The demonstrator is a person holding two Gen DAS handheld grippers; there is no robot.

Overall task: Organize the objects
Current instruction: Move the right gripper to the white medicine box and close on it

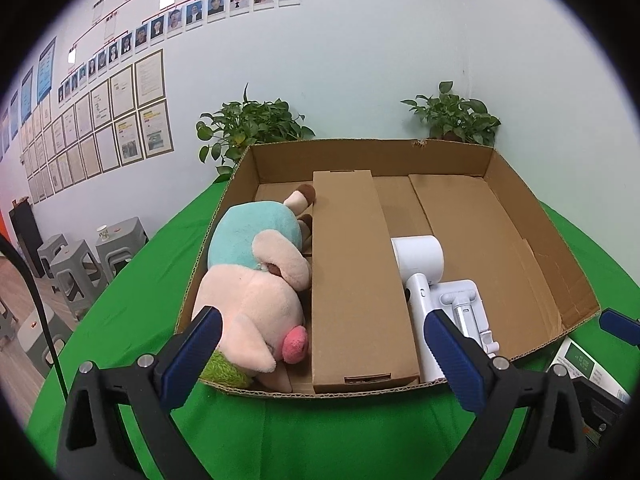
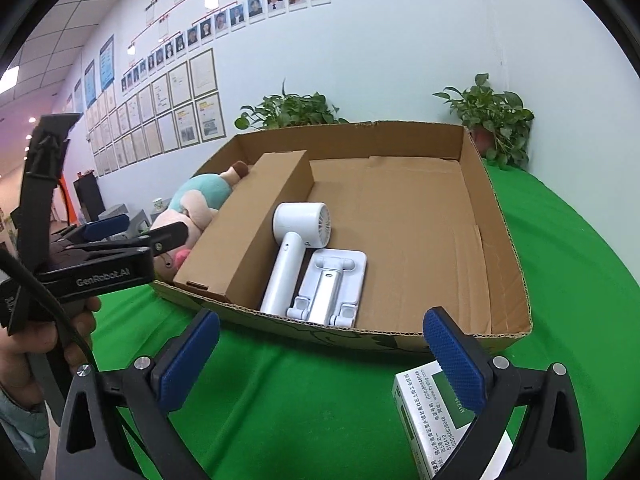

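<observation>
Box: shallow open cardboard tray (image 1: pixel 516 216) sits on green table cover (image 1: pixel 152 280), its near edge just ahead of both grippers
Divider: long closed cardboard carton (image 1: pixel 356 280) lies lengthwise inside the tray, running from the near wall toward the far wall and splitting it into a narrow left part and a wide right part
Plush: pink pig toy (image 1: pixel 256 300) with a teal body lies on its side in the left part, snout toward the near wall, pressed against the carton
Fan: white handheld fan (image 2: pixel 298 240) lies flat in the right part just beside the carton, round head pointing away, handle toward the near wall
Stand: white folding phone stand (image 2: pixel 332 284) lies flat touching the right side of the fan's handle
Loose item: small white and green printed carton (image 2: pixel 424 412) rests on the cloth outside the tray, near its right front corner
Left gripper (image 1: pixel 328 360): jaws spread wide with nothing between the blue pads, poised over the tray's near wall above the plush and carton
Right gripper (image 2: pixel 324 360): jaws apart and gripping nothing; its right pad overlaps the printed carton in view, contact cannot be told
Hand (image 2: pixel 36 344): holds the left gripper's handle, seen at the left edge of the right wrist view
Background: two leafy potted plants (image 1: pixel 452 116) stand behind the tray against a pale wall hung with framed papers
</observation>
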